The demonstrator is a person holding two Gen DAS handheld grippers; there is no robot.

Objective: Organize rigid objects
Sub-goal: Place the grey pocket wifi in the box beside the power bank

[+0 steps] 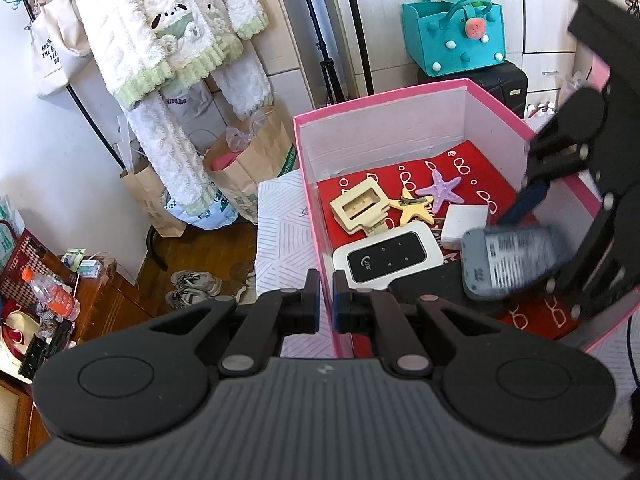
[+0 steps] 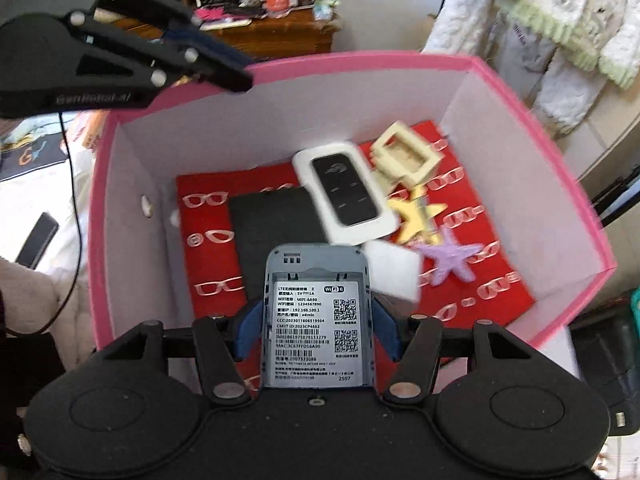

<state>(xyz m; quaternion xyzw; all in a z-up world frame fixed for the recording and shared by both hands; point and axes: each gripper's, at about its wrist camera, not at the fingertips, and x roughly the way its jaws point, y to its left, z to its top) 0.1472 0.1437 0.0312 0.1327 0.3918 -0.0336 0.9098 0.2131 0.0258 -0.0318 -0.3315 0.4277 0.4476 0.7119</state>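
Grey flat router shell with a white printed label [image 2: 316,312]: hanging label-up over the near part of the pink open-topped cardboard box [image 2: 560,152], pinched across its width between the blue pads of the right gripper [image 2: 316,328]. Left gripper [image 1: 325,300]: jaws pressed together and empty, hovering at the box's rim. Lying on the box's red glasses-patterned floor: white pocket router with black face [image 2: 346,192], cream rectangular clip [image 2: 408,156], yellow starfish [image 2: 418,214], lilac starfish [image 2: 450,256], white square block [image 2: 394,270], black flat panel [image 2: 272,228].

Home bedroom: hanging pyjamas [image 1: 168,40], shoes [image 1: 196,284], tote bags [image 1: 52,52].
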